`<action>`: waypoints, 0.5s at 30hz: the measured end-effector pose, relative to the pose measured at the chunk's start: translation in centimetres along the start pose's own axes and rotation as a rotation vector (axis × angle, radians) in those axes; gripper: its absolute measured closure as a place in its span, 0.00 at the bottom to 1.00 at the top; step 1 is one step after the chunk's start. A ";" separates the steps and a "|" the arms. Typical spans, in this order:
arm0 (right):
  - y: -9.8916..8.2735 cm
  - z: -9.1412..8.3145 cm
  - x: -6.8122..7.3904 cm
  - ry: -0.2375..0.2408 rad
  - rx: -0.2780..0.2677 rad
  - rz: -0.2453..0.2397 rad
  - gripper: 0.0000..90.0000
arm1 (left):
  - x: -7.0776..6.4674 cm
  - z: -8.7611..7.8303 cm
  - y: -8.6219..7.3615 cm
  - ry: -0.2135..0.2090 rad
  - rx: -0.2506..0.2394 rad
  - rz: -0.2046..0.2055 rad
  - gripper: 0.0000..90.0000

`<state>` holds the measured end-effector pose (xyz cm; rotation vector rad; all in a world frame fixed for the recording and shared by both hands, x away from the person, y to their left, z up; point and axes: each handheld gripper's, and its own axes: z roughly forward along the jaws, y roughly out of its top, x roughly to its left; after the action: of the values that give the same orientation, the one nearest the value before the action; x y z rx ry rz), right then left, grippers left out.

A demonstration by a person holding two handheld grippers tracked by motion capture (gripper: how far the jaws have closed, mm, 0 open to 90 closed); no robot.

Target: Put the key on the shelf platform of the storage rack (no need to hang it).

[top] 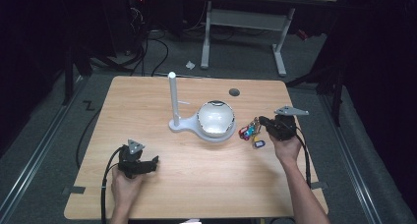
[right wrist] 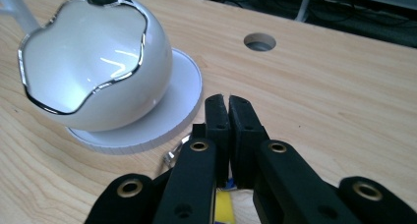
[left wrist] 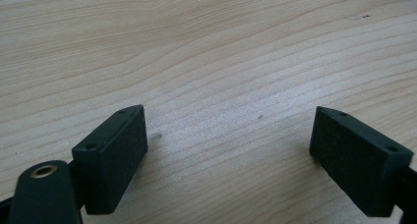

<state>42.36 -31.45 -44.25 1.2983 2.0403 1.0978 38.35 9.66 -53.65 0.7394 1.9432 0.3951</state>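
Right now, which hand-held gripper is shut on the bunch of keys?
The right hand-held gripper, beside the white bowl: its jaws are pressed together with the keys hanging from them. The left hand-held gripper stands open over bare table.

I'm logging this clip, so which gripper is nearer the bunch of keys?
Right. The right gripper is shut on the bunch of keys, beside the white bowl. The left gripper sits open near the table's front edge, well away.

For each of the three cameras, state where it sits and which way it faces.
High view: above the person's side, facing forward and down on the table; both forearms, left gripper and right gripper holding the keys.
Left gripper view: on the left gripper, looking down at bare wood between open jaws.
Right gripper view: on the right gripper, facing the white bowl.
Shared: high and right gripper views both show the bowl.
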 end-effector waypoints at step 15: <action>3.1 -4.4 0.1 0.037 -0.090 -0.028 0.99 | 0.0 0.0 0.0 -0.002 0.000 0.003 0.16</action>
<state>40.68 -32.25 -39.22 1.2102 2.0056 1.1944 38.35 9.68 -53.66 0.7424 1.9404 0.3966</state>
